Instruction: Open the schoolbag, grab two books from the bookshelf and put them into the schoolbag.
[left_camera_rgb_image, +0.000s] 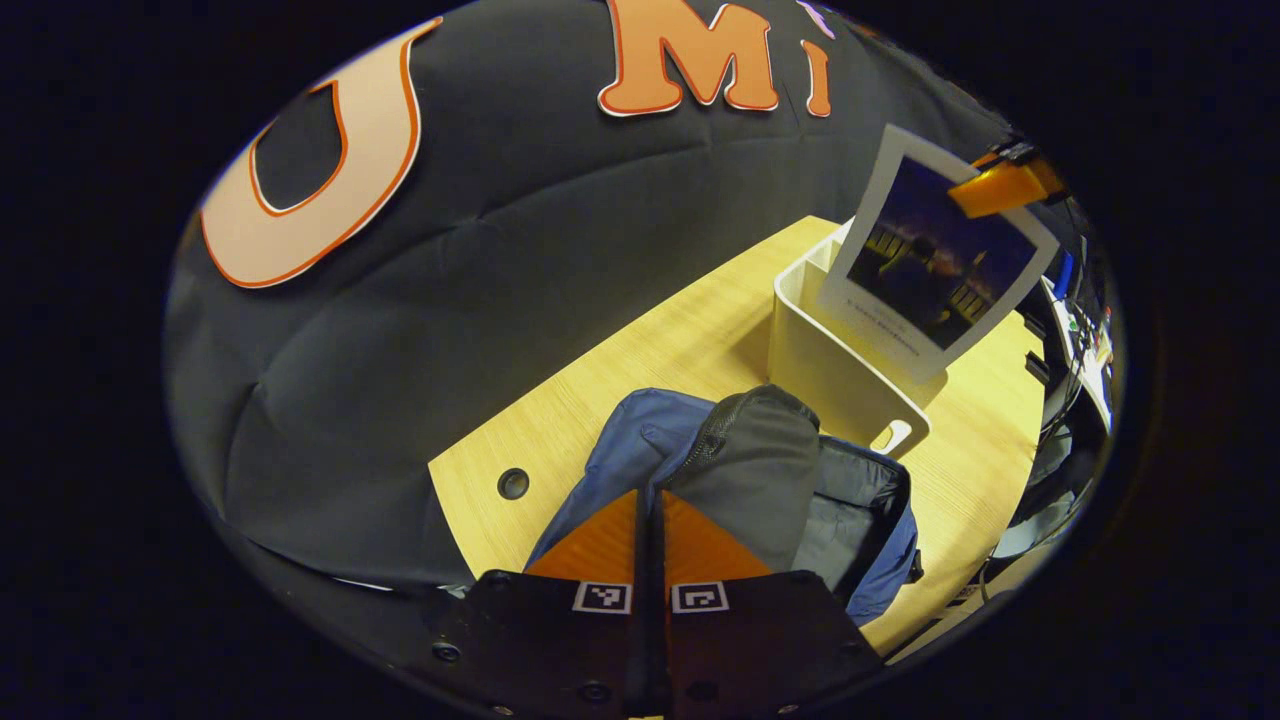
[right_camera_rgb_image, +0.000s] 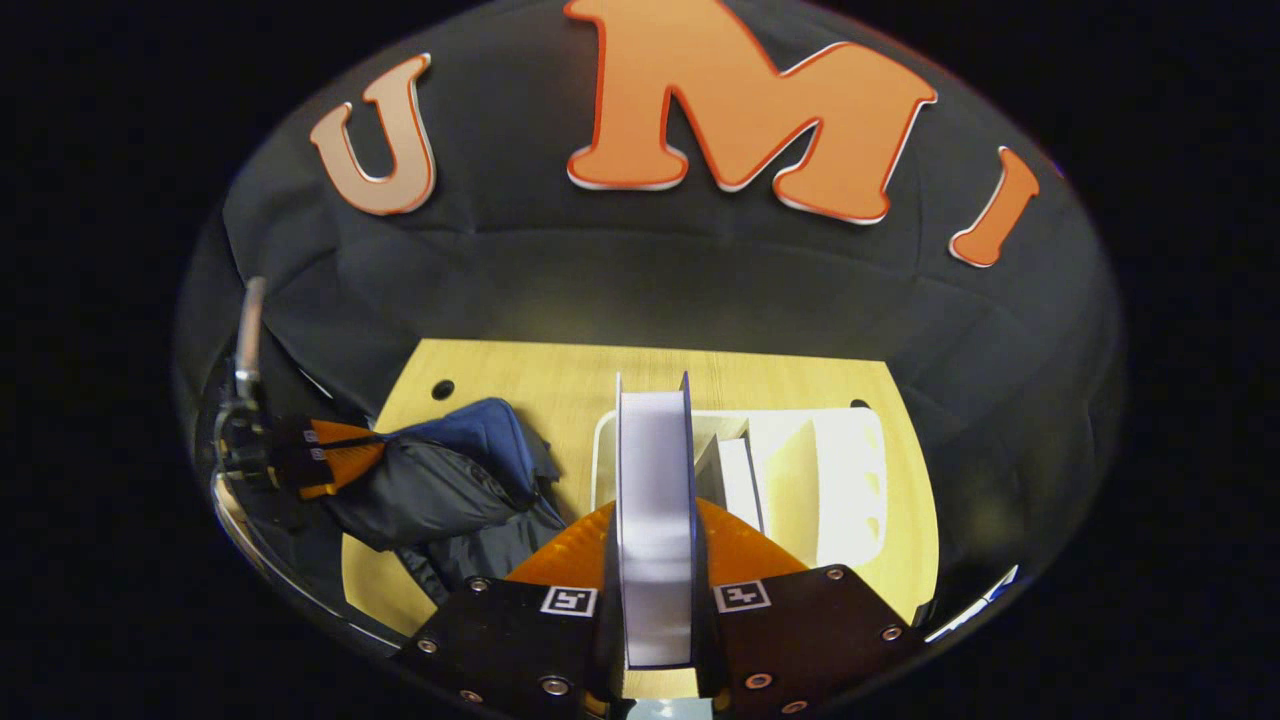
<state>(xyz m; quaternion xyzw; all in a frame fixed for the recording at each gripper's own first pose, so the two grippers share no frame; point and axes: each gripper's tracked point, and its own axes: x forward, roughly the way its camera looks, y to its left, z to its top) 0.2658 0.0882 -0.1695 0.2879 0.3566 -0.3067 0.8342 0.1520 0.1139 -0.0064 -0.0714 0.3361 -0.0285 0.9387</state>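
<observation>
Wooden desk (right_camera_rgb_image: 560, 400), right tongs (right_camera_rgb_image: 655, 520) clamping book (right_camera_rgb_image: 655, 500), left tongs (left_camera_rgb_image: 650, 530) pinching schoolbag (left_camera_rgb_image: 760, 470) flap.

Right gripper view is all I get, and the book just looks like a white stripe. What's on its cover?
Observer: The white-bordered book has a dark night-time photo on its cover. The right tool pinches its top corner.
Operator: Is the bag open enough for it?
Observer: It looks so. The blue fabric schoolbag gapes on the side facing the white plastic bookshelf box, and its grey lining shows inside.
</observation>
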